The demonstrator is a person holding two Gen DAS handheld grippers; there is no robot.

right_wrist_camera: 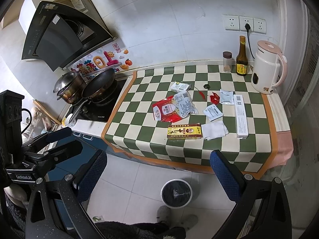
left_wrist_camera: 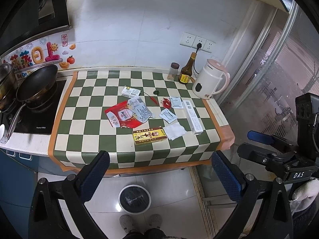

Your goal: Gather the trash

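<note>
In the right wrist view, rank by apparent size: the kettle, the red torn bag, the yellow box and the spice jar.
1. Kettle.
2. Red torn bag, close to the kettle and lying crumpled, so that ranking is unsure.
3. Yellow box.
4. Spice jar, clearly smallest, though farther back.

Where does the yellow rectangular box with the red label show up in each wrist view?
Left wrist: yellow rectangular box with the red label, lower centre of the checked cloth, touching the white folded tissue on its right.
Right wrist: same box, near the cloth's front edge, the tissue again on its right.
Shared landmark: white and pink kettle, back right corner.
</note>
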